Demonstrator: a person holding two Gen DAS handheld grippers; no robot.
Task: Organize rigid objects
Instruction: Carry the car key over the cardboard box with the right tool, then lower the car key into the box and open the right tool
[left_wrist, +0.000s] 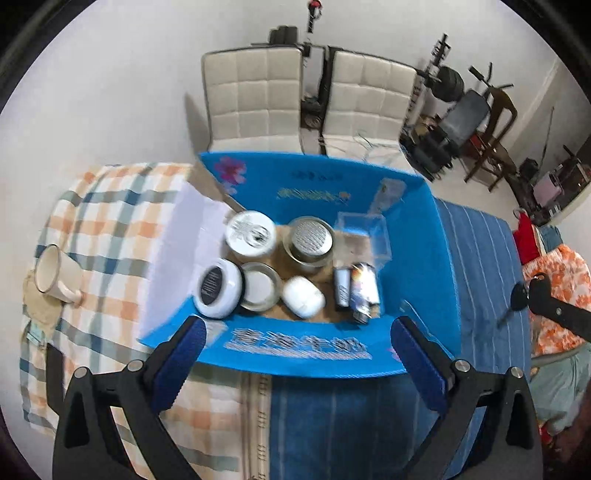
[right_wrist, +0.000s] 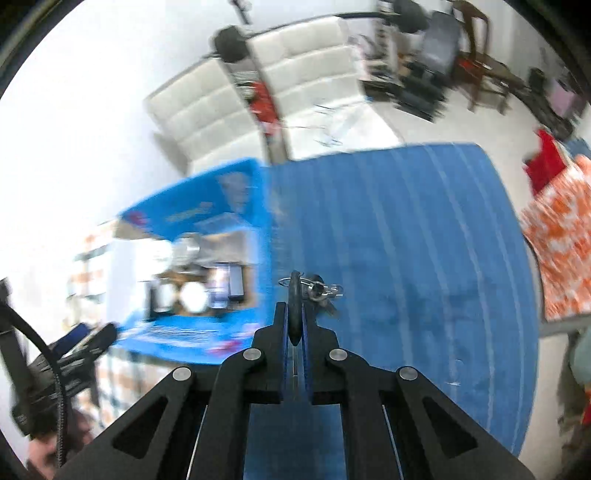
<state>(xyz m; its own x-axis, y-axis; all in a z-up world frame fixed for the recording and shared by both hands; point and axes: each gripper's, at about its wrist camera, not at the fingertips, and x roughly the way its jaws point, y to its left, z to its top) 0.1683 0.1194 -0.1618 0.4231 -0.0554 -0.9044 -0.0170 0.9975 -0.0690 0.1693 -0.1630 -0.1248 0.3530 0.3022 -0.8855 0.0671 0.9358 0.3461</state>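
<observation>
An open blue cardboard box (left_wrist: 303, 347) stands on the table and holds several jars, a white case (left_wrist: 303, 302), a clear plastic box (left_wrist: 364, 230) and small tubes. My left gripper (left_wrist: 299, 365) is open and empty, its fingers at the box's near wall. My right gripper (right_wrist: 294, 325) is shut on a black key (right_wrist: 294, 306) with a ring of keys (right_wrist: 319, 290), held above the blue cloth to the right of the box (right_wrist: 192, 332). The key also shows in the left wrist view (left_wrist: 519, 297), far right.
A cream mug (left_wrist: 55, 275) lies on its side on the checked cloth (left_wrist: 110, 206) at the left. A blue striped cloth (right_wrist: 406, 240) covers the right half. Two white chairs (left_wrist: 255, 99) stand behind the table. An orange flowered cloth (right_wrist: 561, 236) lies at the far right.
</observation>
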